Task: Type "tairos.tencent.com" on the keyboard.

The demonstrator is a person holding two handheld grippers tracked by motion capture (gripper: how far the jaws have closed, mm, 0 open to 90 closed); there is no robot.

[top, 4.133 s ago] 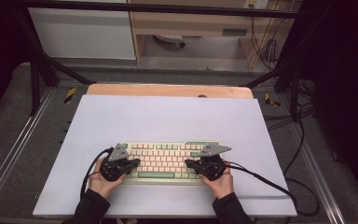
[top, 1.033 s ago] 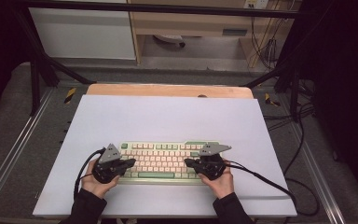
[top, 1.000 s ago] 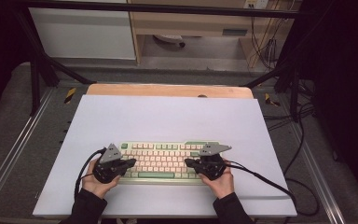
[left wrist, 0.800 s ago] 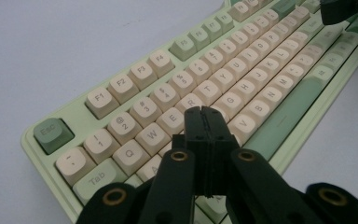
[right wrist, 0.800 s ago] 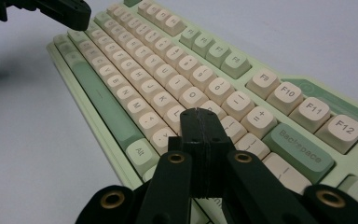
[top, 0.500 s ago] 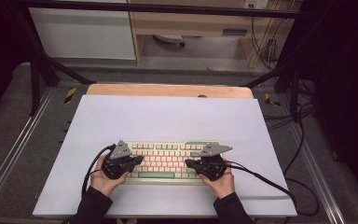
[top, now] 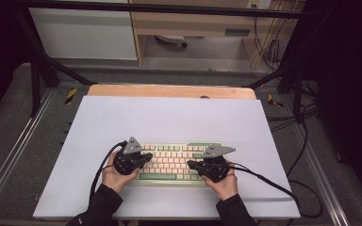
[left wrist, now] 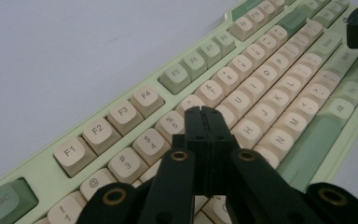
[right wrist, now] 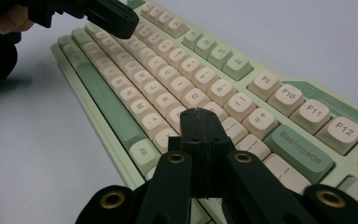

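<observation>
High view: a green and cream keyboard (top: 176, 162) lies on the white worktop (top: 169, 117), near its front edge and about midway between the side edges. The left gripper (top: 143, 159) sits over the keyboard's left end, the right gripper (top: 192, 165) over its right part.

Left gripper view: the left gripper (left wrist: 204, 112) has its jaws pressed together, empty, tips above the number row.

Right gripper view: the right gripper (right wrist: 198, 113) is likewise closed on nothing, tips just left of the Backspace key (right wrist: 298, 148).

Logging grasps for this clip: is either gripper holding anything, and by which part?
Nothing is held. The left gripper and right gripper have their jaws shut together on nothing, poised over the keyboard.
</observation>
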